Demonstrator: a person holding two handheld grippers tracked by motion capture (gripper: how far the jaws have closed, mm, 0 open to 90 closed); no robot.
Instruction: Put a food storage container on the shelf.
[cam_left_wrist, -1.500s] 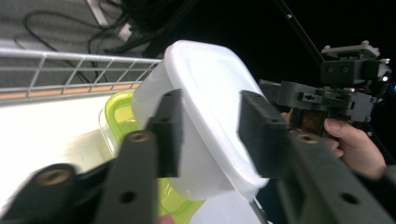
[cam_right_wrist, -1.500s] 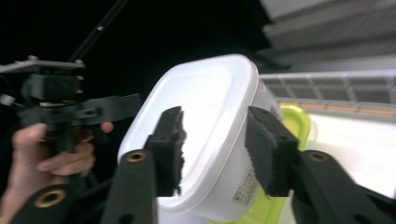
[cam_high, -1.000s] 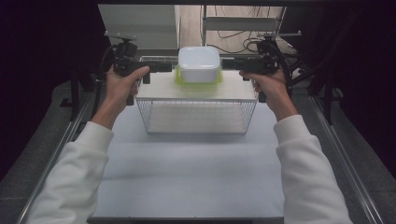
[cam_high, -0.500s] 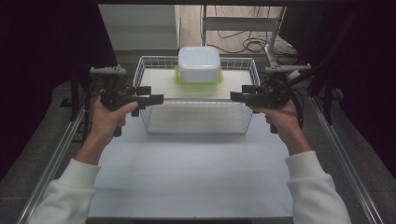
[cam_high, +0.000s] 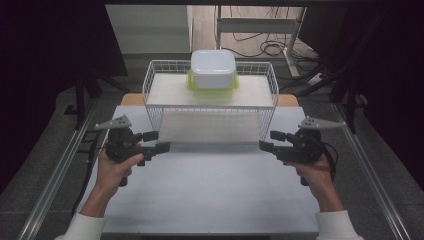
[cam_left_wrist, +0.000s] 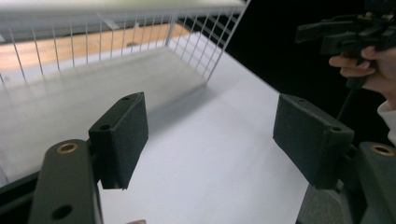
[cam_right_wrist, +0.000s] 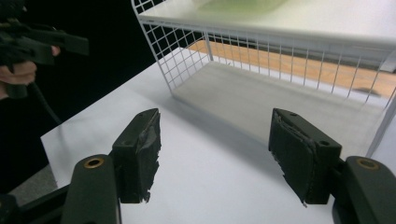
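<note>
Green lid (cam_right_wrist: 238, 4) blurred, cut off by the top edge

The white wire rack (cam_high: 210, 107) stands at the table's (cam_high: 210, 200) far edge. In front of the rack the tabletop lies bare. Under the rack's shelf an open bay faces forward; wire-grid sides close it left and right. A lidded container (cam_high: 213, 70) occupies the shelf's middle.

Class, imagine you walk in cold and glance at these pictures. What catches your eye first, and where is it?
First comes the white container with its green base, sitting on top of the white wire rack at the far middle of the table. Next, two hand-held tongs flank the rack's front: the left tongs at its left corner, the right tongs at its right, both open and empty over the bare white surface.
</note>
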